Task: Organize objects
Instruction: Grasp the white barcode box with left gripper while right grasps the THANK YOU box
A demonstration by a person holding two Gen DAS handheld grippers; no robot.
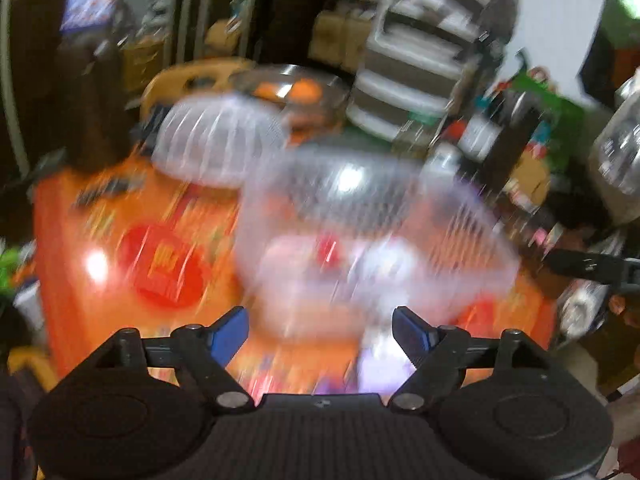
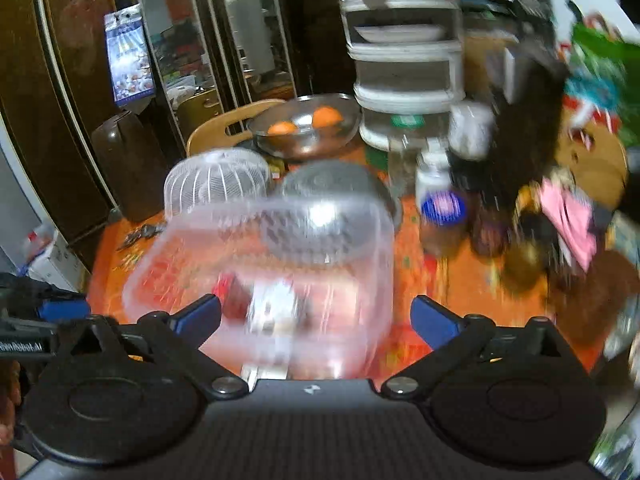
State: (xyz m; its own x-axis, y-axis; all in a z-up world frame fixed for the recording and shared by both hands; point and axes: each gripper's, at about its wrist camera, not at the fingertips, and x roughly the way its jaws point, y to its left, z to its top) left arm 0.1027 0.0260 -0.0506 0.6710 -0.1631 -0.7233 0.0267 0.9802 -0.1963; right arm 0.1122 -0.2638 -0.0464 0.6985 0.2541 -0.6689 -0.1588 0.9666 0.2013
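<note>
Orange patterned tabletop (image 2: 416, 280), steel bowl (image 2: 306, 126) holding two oranges near its far edge, wooden chair back (image 2: 224, 124) behind that edge, white stacked drawer unit (image 2: 404, 64) at the far right, brown flask (image 2: 128, 160) off the left edge.

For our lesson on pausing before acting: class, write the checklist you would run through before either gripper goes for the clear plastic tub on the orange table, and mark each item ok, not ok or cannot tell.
1. Left gripper open, nothing between its fingers: ok.
2. Right gripper open, nothing gripped: ok.
3. Clear plastic tub lies ahead of both grippers on the orange tablecloth: ok.
4. What the tub holds: something red and white shows inside, too blurred to name: cannot tell.
5. Room around the tub: a white slatted basket and a perforated grey lid stand close behind it: not ok.
6. Sharp picture for aiming: both views smeared: not ok.
</note>
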